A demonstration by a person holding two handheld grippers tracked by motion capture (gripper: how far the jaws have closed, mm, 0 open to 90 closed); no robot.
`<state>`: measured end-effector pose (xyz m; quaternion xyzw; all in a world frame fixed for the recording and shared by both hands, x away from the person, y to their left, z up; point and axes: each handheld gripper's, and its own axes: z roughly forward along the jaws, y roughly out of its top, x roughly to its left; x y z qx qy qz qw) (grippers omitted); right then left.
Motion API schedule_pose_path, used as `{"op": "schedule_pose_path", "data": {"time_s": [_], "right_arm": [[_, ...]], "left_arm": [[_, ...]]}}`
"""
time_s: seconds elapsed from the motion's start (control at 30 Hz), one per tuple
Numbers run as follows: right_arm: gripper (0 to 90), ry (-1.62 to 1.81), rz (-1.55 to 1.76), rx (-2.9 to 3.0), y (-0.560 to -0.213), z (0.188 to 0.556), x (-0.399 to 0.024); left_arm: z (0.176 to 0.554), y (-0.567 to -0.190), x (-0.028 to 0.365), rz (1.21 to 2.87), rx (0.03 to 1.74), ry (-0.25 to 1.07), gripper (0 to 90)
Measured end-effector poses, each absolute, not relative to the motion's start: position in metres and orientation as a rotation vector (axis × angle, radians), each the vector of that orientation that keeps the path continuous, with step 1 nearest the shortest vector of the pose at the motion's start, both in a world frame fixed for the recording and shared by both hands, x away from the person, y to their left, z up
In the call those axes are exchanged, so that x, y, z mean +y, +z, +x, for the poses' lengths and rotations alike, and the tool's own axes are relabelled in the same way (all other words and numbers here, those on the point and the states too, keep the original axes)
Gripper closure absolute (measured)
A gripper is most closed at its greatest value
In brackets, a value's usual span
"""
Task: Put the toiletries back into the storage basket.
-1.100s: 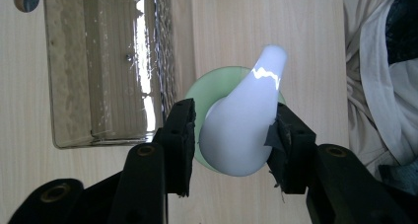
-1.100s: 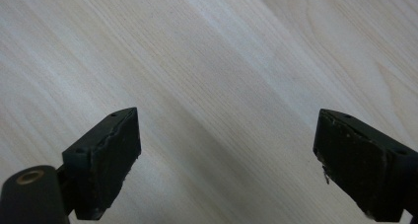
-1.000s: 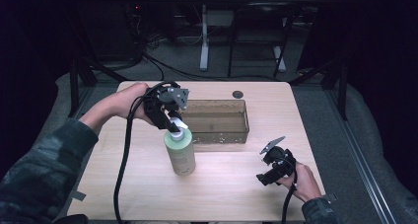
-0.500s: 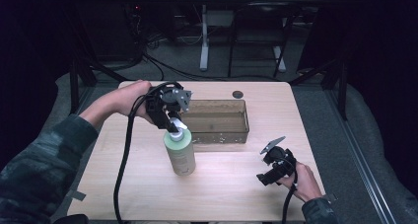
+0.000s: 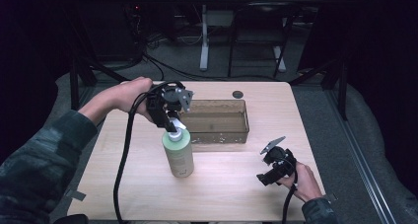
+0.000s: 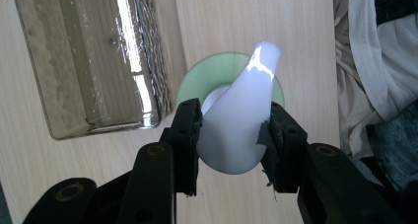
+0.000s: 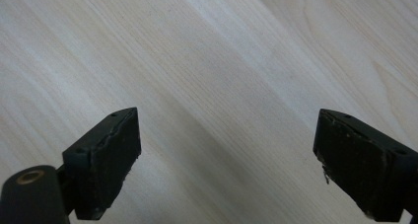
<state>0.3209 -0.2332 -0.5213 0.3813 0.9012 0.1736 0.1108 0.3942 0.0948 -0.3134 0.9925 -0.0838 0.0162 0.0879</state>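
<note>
The pale green plastic pump bottle (image 5: 178, 155) stands upright on the light wooden tabletop (image 5: 231, 184), just in front of the clear rectangular plastic bin (image 5: 217, 121). The left gripper (image 6: 231, 135) comes from above, and its jaws are closed on the white pump head (image 6: 241, 120), one on each side. I judge this grip is for lifting or steadying the bottle by its top. The right gripper (image 5: 276, 166) rests low near the right edge of the tabletop, its jaws wide apart and holding nothing, probably waiting. Compared with one second ago, almost nothing has moved: bottle, bin and both grippers keep their places.
</note>
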Motion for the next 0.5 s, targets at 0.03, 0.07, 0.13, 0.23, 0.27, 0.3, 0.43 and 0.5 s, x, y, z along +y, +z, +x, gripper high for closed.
{"op": "schedule_pose_path", "data": {"time_s": [0.03, 0.07, 0.13, 0.23, 0.27, 0.3, 0.43, 0.5], "right_arm": [[10.3, 0.51, 1.118, 2.647, -0.521, 0.321, -0.233], [10.3, 0.511, 1.107, 2.65, -0.521, 0.322, -0.234], [10.3, 0.51, 1.107, 2.649, -0.521, 0.322, -0.234], [10.3, 0.509, 1.119, 2.646, -0.521, 0.321, -0.234], [10.3, 0.511, 1.119, 2.646, -0.521, 0.321, -0.234], [10.3, 0.511, 1.119, 2.646, -0.521, 0.321, -0.234], [10.3, 0.51, 1.117, 2.647, -0.521, 0.321, -0.234], [10.3, 0.509, 1.11, 2.648, -0.521, 0.321, -0.233]], "left_arm": [[0.394, -0.312, 0.094, 2.963, -0.25, 0.053, 62.7], [0.394, -0.309, 0.093, 2.982, -0.274, 0.058, 62.7], [0.394, -0.307, 0.093, 2.978, -0.259, 0.057, 62.7], [0.394, -0.304, 0.093, 2.977, -0.257, 0.063, 62.7], [0.396, -0.301, 0.093, 2.978, -0.27, 0.074, 62.7], [0.396, -0.301, 0.093, 2.978, -0.27, 0.074, 62.7], [0.396, -0.296, 0.094, 2.984, -0.249, 0.077, 62.7], [0.398, -0.292, 0.093, 2.993, -0.261, 0.084, 62.7]]}}
